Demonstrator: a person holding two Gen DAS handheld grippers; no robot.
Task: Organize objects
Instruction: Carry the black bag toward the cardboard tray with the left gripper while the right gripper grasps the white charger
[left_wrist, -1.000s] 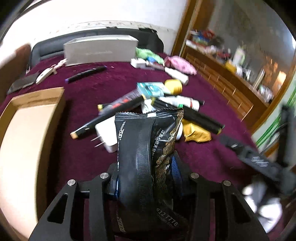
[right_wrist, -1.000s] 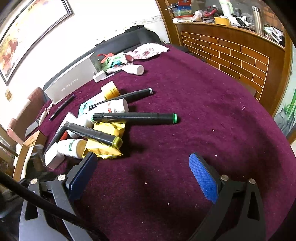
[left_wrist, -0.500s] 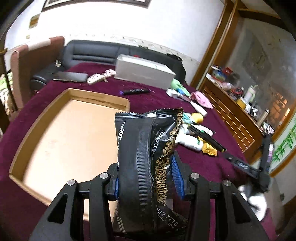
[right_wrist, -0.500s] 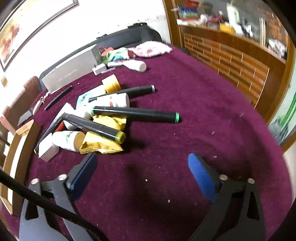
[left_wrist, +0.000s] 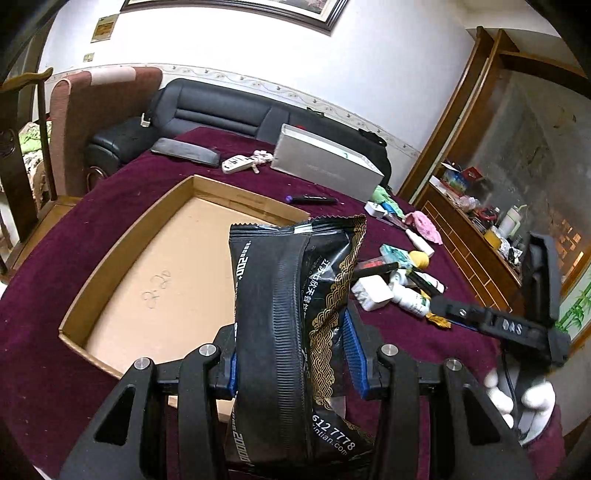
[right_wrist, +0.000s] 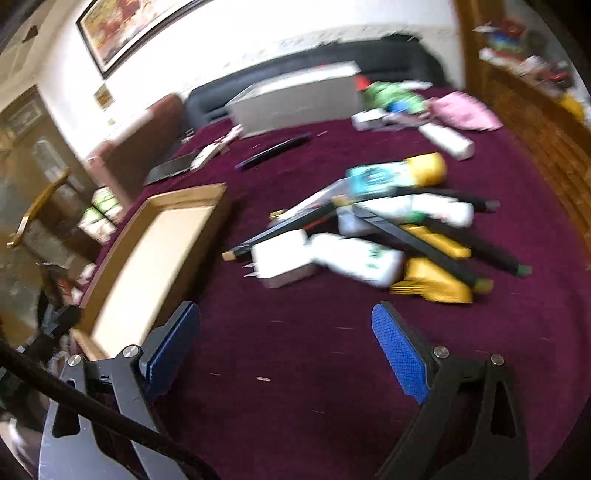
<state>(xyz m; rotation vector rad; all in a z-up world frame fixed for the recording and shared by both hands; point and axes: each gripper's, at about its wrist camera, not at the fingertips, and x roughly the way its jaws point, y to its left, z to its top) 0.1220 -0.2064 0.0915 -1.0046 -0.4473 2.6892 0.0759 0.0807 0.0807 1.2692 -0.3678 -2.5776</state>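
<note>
My left gripper (left_wrist: 293, 354) is shut on a black snack packet with gold pattern (left_wrist: 295, 306), held upright above the near right corner of an open cardboard tray (left_wrist: 125, 251). The tray's floor is bare. My right gripper (right_wrist: 284, 343) stands open over bare maroon cloth, nothing between its blue pads (right_wrist: 400, 354). Beyond it lies a pile (right_wrist: 373, 236): black markers, white bottles, a white charger plug (right_wrist: 284, 262) and yellow packets (right_wrist: 432, 284). The tray (right_wrist: 155, 251) is to its left. In the left wrist view the right gripper's body (left_wrist: 517, 321) shows at the right, held by a white-gloved hand (left_wrist: 524, 398).
A maroon-covered table (left_wrist: 55, 369) carries a grey box (left_wrist: 325, 170), a black pen (left_wrist: 314, 200), a dark case (left_wrist: 184, 151), keys, and green and pink items at the back. A black sofa and chairs stand behind; a wooden counter (left_wrist: 476, 251) runs along the right.
My left gripper has carried the packet leftward from over the pile to over the tray. My right gripper has swung left toward the tray; its view is blurred by motion.
</note>
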